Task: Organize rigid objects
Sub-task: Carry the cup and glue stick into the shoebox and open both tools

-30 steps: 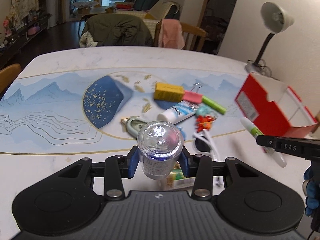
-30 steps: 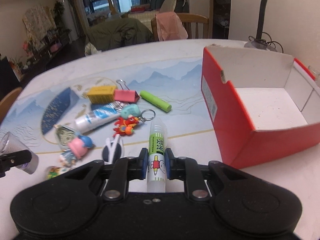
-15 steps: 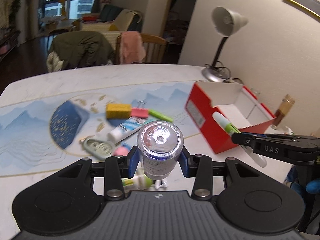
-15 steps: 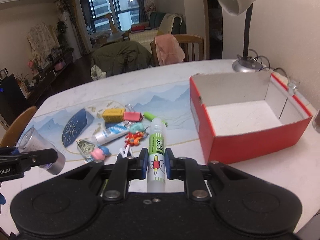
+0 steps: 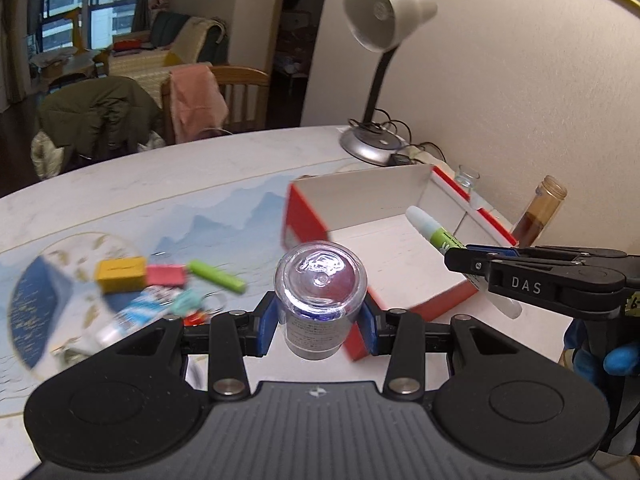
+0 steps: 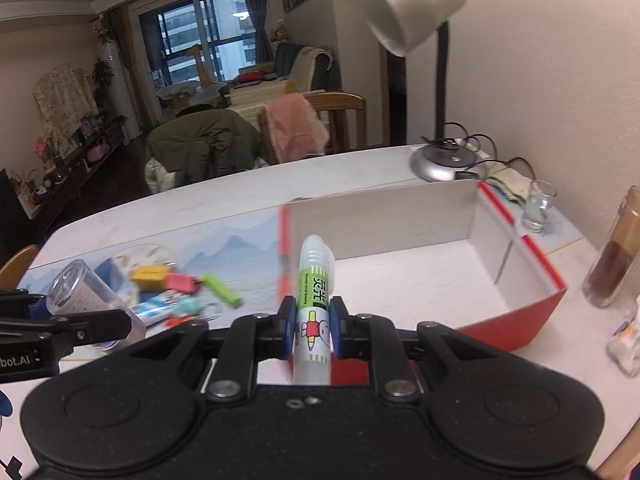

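My left gripper (image 5: 320,326) is shut on a small clear glass bottle (image 5: 321,292), held above the near left corner of a red cardboard box (image 5: 316,220) with a white inside. My right gripper (image 6: 313,326) is shut on a green-and-white glue stick (image 6: 315,300), whose cap points over the box's (image 6: 532,316) left wall. In the left wrist view the right gripper (image 5: 460,258) reaches in from the right with the glue stick (image 5: 434,232) over the box. In the right wrist view the left gripper (image 6: 116,326) and its bottle (image 6: 80,292) show at far left.
A loose pile lies left of the box: a yellow block (image 5: 120,274), a pink clip (image 5: 166,275), a green marker (image 5: 218,276), a white tube (image 5: 132,316). A desk lamp (image 6: 440,160), a small glass (image 6: 538,206) and a brown jar (image 6: 614,264) stand beyond and right of the box.
Both grippers rose and swung right, from over the pile toward the red box, each keeping its object. The box now fills the middle of both views.
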A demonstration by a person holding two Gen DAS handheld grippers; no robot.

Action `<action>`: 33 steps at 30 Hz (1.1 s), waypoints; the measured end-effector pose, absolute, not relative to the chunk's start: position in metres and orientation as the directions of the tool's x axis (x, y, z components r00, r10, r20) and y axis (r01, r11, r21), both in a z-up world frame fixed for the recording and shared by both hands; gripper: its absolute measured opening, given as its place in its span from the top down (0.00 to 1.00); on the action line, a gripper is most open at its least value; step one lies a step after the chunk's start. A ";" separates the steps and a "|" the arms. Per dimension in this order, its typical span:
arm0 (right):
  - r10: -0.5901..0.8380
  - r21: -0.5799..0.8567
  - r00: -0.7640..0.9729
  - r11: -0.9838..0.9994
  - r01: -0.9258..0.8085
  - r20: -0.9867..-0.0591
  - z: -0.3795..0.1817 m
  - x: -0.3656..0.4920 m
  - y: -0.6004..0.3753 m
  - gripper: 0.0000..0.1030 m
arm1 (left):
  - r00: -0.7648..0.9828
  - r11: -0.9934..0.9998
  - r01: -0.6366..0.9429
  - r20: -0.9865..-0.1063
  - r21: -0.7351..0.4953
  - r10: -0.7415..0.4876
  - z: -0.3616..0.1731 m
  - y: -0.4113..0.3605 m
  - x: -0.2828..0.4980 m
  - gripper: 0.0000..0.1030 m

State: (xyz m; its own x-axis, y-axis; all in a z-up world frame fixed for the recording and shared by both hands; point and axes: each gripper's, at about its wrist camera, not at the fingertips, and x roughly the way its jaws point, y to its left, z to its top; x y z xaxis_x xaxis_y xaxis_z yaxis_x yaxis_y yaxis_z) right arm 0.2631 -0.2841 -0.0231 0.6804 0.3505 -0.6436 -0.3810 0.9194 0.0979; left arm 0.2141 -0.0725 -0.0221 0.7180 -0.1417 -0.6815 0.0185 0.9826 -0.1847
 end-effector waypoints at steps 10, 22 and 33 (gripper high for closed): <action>0.297 0.068 0.674 0.937 -0.344 -0.676 -0.045 0.343 -0.342 0.84 | 0.673 0.987 0.070 -0.724 -0.146 -0.155 -0.037 -0.142 0.309 0.60; 0.286 0.032 0.599 0.917 -0.398 -0.748 -0.092 0.402 -0.365 0.84 | 0.514 0.991 0.074 -0.847 -0.113 -0.135 -0.094 -0.180 0.398 0.60; 0.259 -0.002 0.526 0.896 -0.444 -0.810 -0.119 0.417 -0.360 0.84 | 0.376 0.990 0.090 -0.917 -0.110 -0.136 -0.136 -0.193 0.436 0.60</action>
State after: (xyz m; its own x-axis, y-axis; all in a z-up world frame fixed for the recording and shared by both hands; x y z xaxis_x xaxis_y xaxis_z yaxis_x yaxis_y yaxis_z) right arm 0.4172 -0.3598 -0.1193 0.5265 0.2588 -0.8098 -0.4440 0.8960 -0.0022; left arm 0.4359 -0.1926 -0.1360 0.3758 -0.1356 -0.9167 0.0896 0.9899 -0.1097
